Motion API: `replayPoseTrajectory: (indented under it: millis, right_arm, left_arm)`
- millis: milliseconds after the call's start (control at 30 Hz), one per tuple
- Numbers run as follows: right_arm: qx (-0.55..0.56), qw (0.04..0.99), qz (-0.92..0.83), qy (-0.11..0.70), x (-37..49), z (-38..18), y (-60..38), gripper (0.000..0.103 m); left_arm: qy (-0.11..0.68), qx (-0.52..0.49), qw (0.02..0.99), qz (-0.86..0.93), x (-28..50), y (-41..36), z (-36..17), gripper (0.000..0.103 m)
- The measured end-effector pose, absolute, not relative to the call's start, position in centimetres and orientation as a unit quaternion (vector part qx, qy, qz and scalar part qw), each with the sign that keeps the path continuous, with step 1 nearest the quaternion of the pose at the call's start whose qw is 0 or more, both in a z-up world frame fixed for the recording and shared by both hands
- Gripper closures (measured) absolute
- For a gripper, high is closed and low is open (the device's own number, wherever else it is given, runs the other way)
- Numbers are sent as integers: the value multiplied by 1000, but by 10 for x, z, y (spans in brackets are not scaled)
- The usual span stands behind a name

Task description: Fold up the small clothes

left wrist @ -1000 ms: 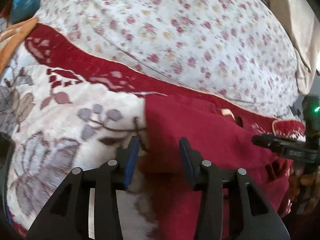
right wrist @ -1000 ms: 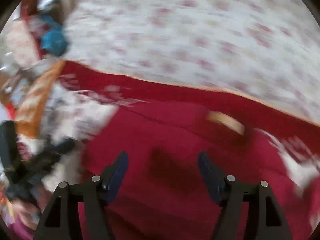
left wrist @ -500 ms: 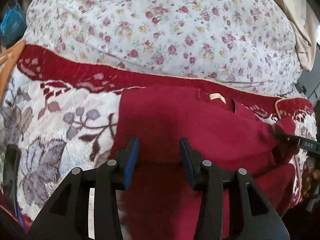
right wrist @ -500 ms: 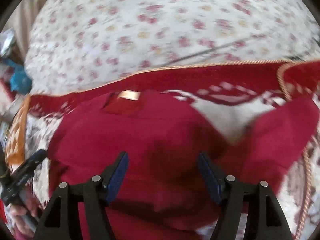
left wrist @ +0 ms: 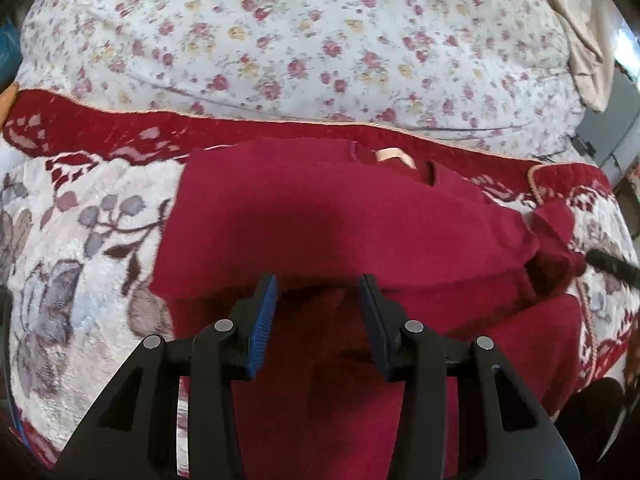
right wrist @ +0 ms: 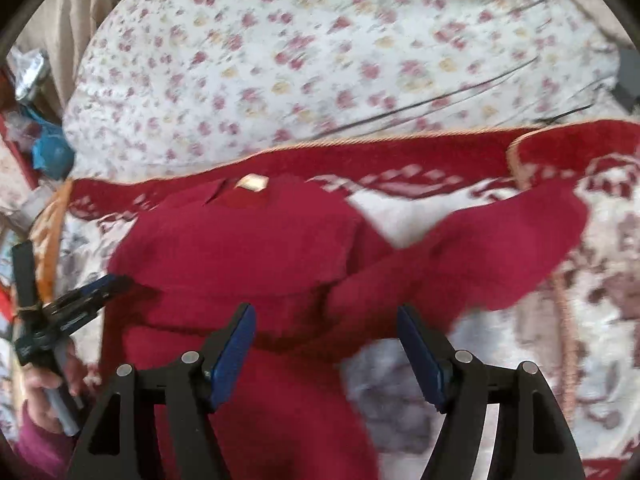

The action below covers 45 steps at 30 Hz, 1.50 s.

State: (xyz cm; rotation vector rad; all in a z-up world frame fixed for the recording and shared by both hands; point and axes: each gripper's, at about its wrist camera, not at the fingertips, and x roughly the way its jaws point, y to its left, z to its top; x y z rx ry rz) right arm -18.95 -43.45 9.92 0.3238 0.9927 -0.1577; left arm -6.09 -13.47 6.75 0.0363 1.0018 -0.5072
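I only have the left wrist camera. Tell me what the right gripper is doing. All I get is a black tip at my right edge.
Observer: The right gripper hangs open above the red sweater, with nothing pinched between its pads.
Operator: Report on the far sleeve. It looks bunched from here.
Observer: The sleeve lies spread out to the right across the patterned blanket, not folded in.
Operator: Now check my own gripper from that side.
Observer: The left gripper points at the sweater's left edge, held by a hand in a maroon cuff. I cannot tell whether it touches the cloth.
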Motion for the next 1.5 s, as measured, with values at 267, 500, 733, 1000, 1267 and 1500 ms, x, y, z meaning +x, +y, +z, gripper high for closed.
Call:
replayPoseTrajectory:
  millis: [267, 500, 733, 1000, 1267, 1500]
  right_arm:
    - [232, 843, -162, 456, -164, 92, -512, 32]
    - [315, 801, -160, 483, -130, 45, -549, 32]
    - [253, 804, -190, 504, -111, 20, -557, 84]
    - [283, 863, -128, 399, -145, 87, -561, 95]
    - [207, 917, 94, 329, -131, 188, -438, 95]
    - [136, 911, -5, 388, -101, 152, -414, 69]
  left_arm:
    - [470, 69, 835, -278, -79, -166, 58, 61]
    - [489, 60, 824, -278, -71, -166, 42, 61]
    - [491, 53, 822, -283, -69, -165, 42, 61]
    - [442, -11, 858, -263, -58, -132, 76, 61]
    - [434, -103, 868, -219, -37, -85, 84, 61]
    - [442, -110, 863, -219, -36, -82, 80, 61]
